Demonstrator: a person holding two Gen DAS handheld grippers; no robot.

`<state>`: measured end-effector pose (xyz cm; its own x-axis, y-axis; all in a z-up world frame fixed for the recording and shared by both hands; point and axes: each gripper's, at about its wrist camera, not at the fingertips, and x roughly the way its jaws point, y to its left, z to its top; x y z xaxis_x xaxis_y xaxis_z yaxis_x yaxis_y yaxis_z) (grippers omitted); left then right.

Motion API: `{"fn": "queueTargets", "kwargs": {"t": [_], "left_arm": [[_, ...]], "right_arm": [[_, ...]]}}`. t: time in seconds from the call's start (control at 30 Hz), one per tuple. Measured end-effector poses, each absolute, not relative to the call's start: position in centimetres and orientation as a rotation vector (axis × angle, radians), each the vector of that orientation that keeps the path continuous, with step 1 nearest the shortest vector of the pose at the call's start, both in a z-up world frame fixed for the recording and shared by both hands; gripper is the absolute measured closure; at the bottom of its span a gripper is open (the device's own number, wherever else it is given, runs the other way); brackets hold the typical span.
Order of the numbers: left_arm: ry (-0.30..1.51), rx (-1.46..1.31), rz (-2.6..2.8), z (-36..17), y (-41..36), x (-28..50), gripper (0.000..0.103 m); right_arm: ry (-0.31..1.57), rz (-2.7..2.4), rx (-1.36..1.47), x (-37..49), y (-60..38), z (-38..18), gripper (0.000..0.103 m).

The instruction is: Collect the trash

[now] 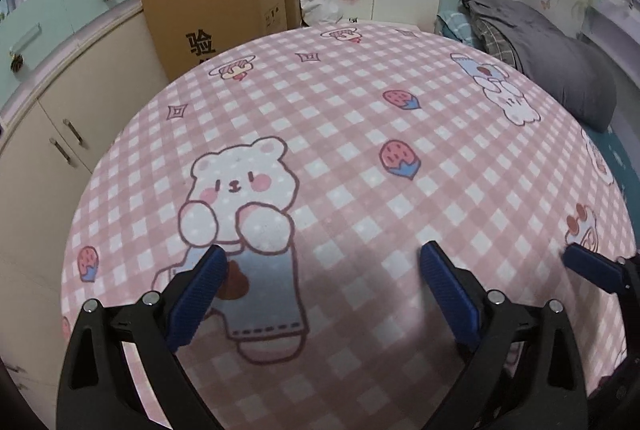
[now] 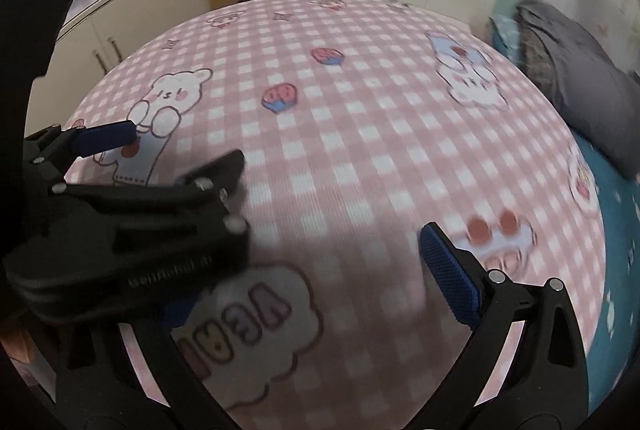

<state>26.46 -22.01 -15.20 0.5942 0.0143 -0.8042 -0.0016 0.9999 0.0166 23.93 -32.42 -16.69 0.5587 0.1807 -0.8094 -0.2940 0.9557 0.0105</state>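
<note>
Over the pink checked bedspread (image 1: 360, 158) we hold our left gripper (image 1: 322, 262) and right gripper (image 2: 304, 270) side by side, both wide and empty, since no trash shows.

Bedspread (image 1: 360, 150): pink-and-white gingham, printed with white bears, pink strawberries with blue leaves.
Left claw (image 1: 322, 256): black frame, blue textured pads.
Cardboard box (image 1: 224, 18), ahead of claw: brown, black lettering.
Blanket (image 1: 560, 70), ahead right: grey.
Cabinets (image 1: 60, 134), left: cream; upper drawers mint green.
</note>
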Motion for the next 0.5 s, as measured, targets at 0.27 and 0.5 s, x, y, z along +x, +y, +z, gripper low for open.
{"fn": "queueTargets", "kwargs": {"t": [0.27, 0.5], "left_arm": [[0.936, -0.016, 0.049, -15.4, -22.1, 27.1, 0.004], [0.939, -0.019, 0.069, -15.4, -21.9, 27.3, 0.004]], "right_arm": [[0.926, 0.406, -0.191, 25.9, -31.7, -16.6, 0.006], [0.926, 0.411, -0.195, 26.1, -31.5, -16.6, 0.006]]}}
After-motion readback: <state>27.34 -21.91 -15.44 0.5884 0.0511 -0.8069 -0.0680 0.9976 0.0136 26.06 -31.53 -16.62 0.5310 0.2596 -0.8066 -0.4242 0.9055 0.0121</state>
